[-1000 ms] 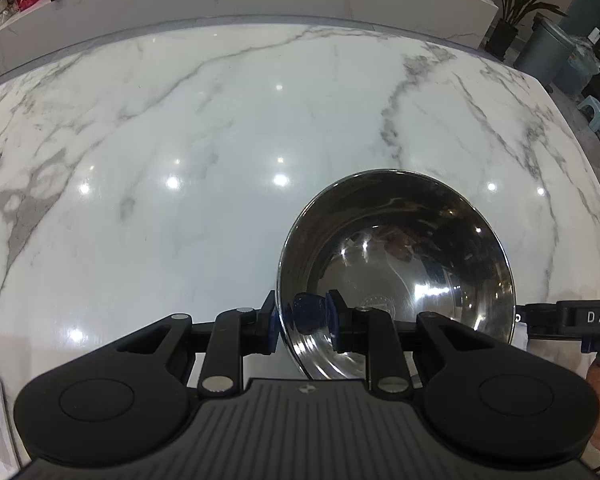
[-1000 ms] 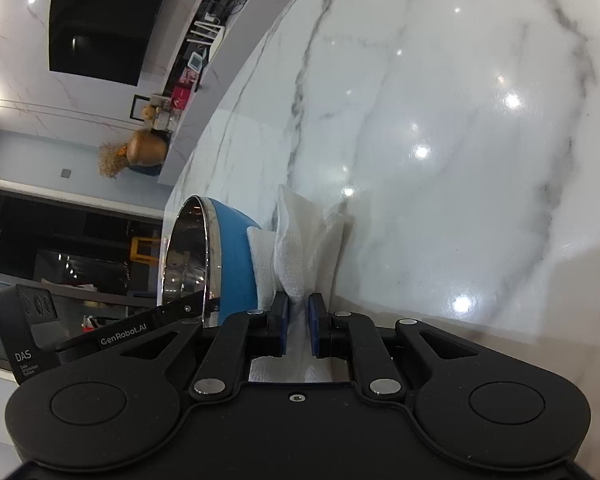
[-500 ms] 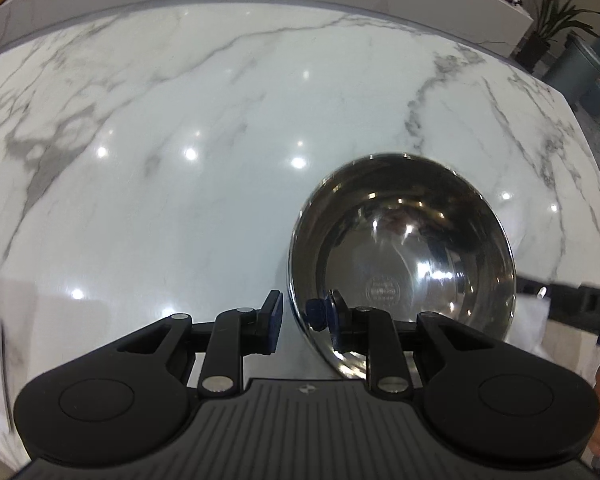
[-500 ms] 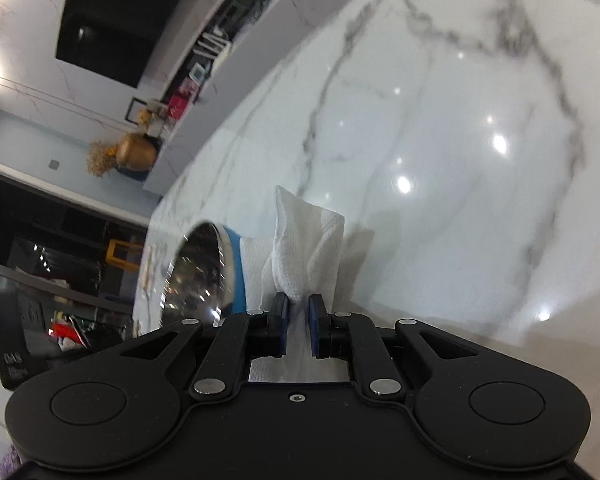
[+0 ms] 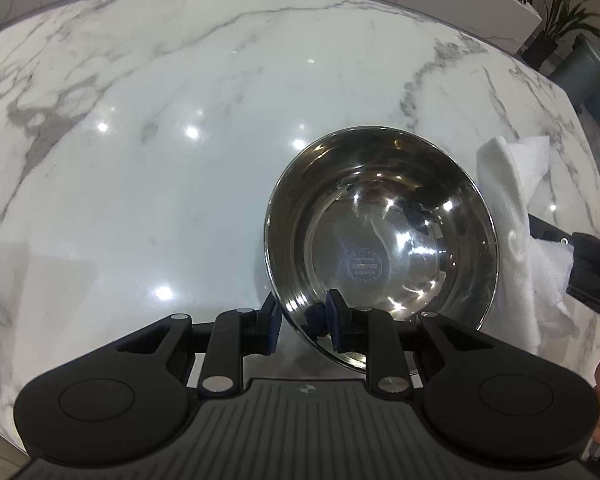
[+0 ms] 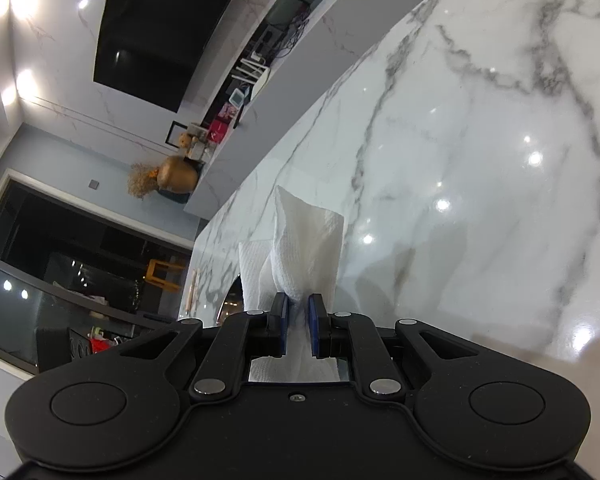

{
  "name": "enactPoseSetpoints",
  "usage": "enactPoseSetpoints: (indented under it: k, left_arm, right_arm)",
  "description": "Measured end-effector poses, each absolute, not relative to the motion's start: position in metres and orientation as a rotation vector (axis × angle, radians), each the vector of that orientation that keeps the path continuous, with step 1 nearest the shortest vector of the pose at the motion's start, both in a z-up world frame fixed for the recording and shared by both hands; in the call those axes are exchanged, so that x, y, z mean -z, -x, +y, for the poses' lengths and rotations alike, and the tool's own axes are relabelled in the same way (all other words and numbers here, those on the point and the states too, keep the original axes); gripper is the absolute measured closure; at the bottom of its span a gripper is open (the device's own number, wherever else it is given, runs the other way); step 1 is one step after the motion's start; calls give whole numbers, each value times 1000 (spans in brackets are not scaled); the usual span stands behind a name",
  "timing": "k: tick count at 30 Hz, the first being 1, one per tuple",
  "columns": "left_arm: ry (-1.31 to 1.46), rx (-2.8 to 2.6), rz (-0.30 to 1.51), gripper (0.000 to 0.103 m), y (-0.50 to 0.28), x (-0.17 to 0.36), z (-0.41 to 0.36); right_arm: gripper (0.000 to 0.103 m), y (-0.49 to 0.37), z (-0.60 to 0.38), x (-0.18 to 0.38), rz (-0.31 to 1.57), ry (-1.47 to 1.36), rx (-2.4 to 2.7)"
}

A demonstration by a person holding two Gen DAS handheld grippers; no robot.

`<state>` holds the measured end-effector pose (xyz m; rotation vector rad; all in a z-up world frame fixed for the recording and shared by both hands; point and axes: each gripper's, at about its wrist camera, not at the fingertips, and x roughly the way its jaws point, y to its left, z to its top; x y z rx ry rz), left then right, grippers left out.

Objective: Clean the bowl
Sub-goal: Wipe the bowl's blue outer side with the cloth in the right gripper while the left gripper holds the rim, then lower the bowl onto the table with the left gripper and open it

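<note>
Bowl [image 5: 382,240], polished steel, sits just ahead of the left gripper [image 5: 303,322] on the marble counter [image 5: 160,184]. Its near rim passes between the blue pads: one finger is outside the wall, the other inside, and they clamp the rim. A round maker's stamp shows on the bowl's floor, but its lettering is too small and blurred to read.

To the right of the bowl, touching its outer wall, hangs a white paper towel [image 5: 516,216]. The right gripper [image 6: 298,330] has its pads pinched on a bunched neck of this paper towel [image 6: 300,248], which fans out ahead of the fingers. In the right wrist view only a sliver of the bowl's rim shows, left of the towel and low down.

Compared with a second ago, the bowl's blue outside has dropped out of the right wrist view, and the towel now shows large in the left wrist view, where before only a scrap showed. Its stamp now faces the camera more squarely.
</note>
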<state>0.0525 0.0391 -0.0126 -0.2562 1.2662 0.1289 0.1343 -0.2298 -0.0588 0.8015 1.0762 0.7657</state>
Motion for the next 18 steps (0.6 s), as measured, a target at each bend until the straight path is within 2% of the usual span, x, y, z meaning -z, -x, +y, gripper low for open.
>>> enactPoseSetpoints:
  k: [18]
  left_arm:
    - [165, -192, 1249, 81, -78, 13, 43]
  right_arm:
    - [93, -129, -211, 88, 1221, -732, -739]
